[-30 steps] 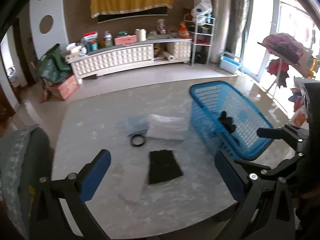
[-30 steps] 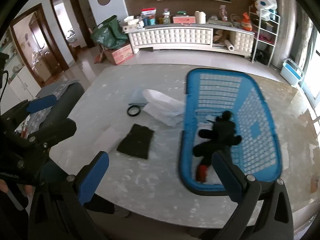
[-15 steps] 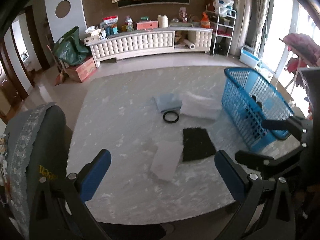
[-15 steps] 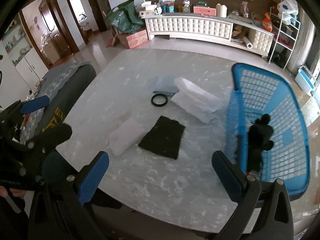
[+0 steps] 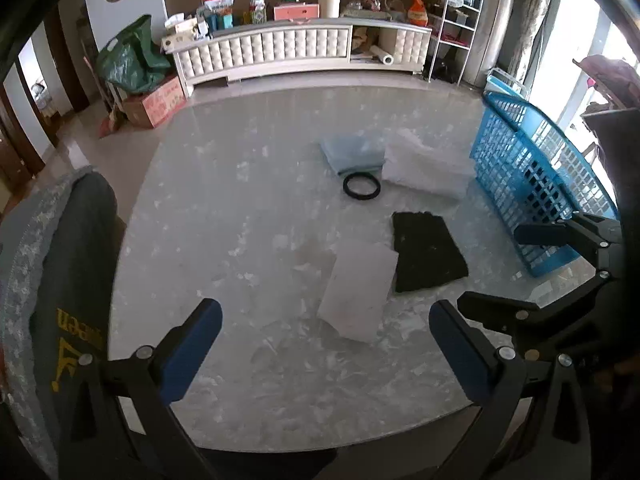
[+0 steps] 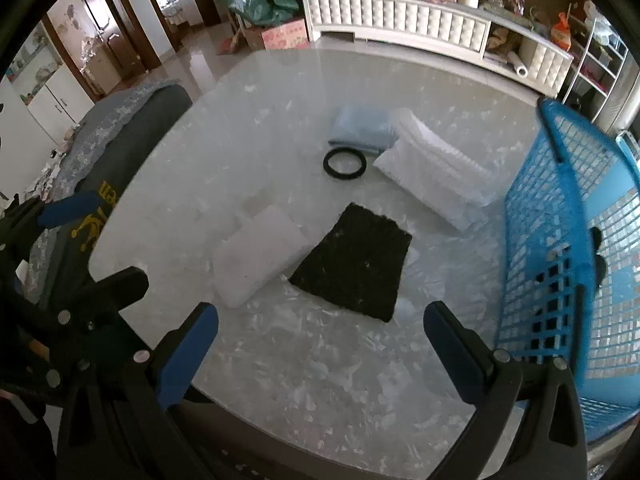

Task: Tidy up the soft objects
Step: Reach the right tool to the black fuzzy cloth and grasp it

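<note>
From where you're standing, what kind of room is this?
Most likely a home living room: a long white cabinet cluttered with household bits along the wall, a marble-look table, and a blue laundry-style basket.

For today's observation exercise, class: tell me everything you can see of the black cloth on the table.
The black cloth is a flat, roughly rectangular piece with a coarse, fuzzy-looking surface and slightly ragged edges. It lies flat on the marbled table, set askew. Its left edge meets the white pad beside it; whether they overlap is unclear. The black ring lies beyond it, apart, and the blue basket stands to its right. Neither claw touches it.
</note>
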